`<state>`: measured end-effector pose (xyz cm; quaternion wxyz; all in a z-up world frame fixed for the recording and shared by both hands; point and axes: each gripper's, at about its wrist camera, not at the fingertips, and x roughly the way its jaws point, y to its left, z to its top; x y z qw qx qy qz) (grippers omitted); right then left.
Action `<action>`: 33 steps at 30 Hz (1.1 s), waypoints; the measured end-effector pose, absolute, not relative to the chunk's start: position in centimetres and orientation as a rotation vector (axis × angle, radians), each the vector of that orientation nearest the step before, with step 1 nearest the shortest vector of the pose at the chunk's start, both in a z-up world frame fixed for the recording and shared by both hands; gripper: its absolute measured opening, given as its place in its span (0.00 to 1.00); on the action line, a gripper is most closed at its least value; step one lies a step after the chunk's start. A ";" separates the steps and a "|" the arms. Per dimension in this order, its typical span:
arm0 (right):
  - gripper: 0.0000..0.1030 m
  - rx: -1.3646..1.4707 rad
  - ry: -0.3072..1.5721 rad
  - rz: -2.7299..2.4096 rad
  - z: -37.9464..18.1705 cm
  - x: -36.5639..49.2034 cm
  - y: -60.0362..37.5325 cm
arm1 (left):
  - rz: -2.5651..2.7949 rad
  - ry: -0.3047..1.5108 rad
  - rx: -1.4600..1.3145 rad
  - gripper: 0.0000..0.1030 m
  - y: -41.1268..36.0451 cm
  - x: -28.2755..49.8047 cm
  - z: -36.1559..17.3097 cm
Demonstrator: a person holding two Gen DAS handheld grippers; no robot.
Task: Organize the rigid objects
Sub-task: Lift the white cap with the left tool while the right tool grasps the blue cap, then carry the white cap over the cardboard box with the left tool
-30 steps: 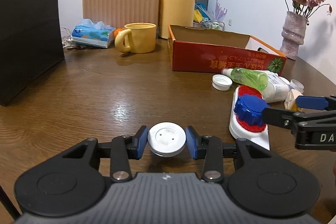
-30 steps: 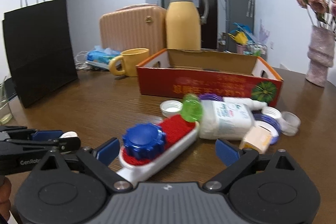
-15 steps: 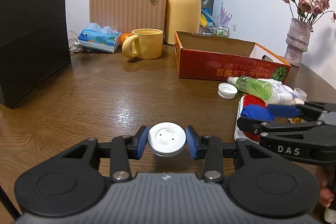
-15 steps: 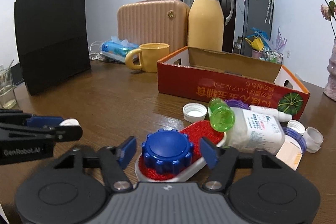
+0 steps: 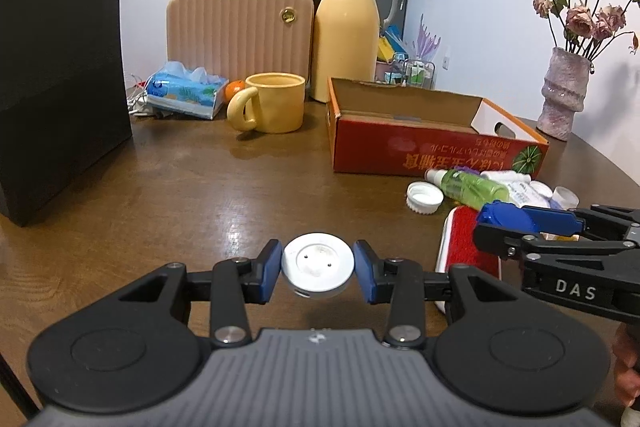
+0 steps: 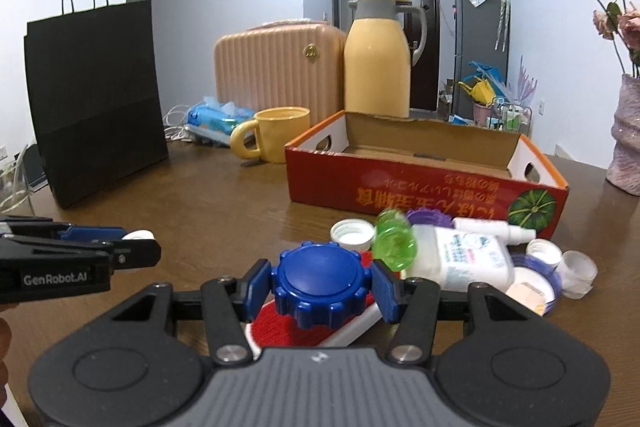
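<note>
Blue ridged plastic cap sits clamped between the blue pads of the right gripper, whose jaws have just been closing round it, atop the red-bristled white brush on the brown wooden table. The left gripper grips a flat white round lid, pads pressed to its rim, held just above the tabletop.

Behind the brush lies the unsorted clutter: a green bottle resting on a white labelled bottle, an upturned white screw cap & several clear lids, all just in front of the open red cardboard box, likely the drop-off pt.

Risks, as judged from here: the blue cap may be only loosely seated on the brush, so a lift could drag the brush w/ it, or tip it into the green bottle, which looks ready to roll. The ridged edge gives the pads uneven purchase; a tilt could let the cap slip. The white lid is thin & pinched only at its rim, so it could pop out.
</note>
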<state>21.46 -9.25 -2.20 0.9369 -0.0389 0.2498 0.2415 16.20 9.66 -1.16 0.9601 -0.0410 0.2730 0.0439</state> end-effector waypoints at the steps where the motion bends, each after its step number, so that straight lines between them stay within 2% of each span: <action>1: 0.52 -0.079 0.505 0.488 -1.9 21.5 -9.5 | 0.087 0.549 -0.083 0.39 9.6 16.3 -0.9; 33: 0.52 0.025 0.404 0.326 4.5 28.8 -17.4 | 0.018 0.438 -0.083 0.39 3.9 24.8 6.6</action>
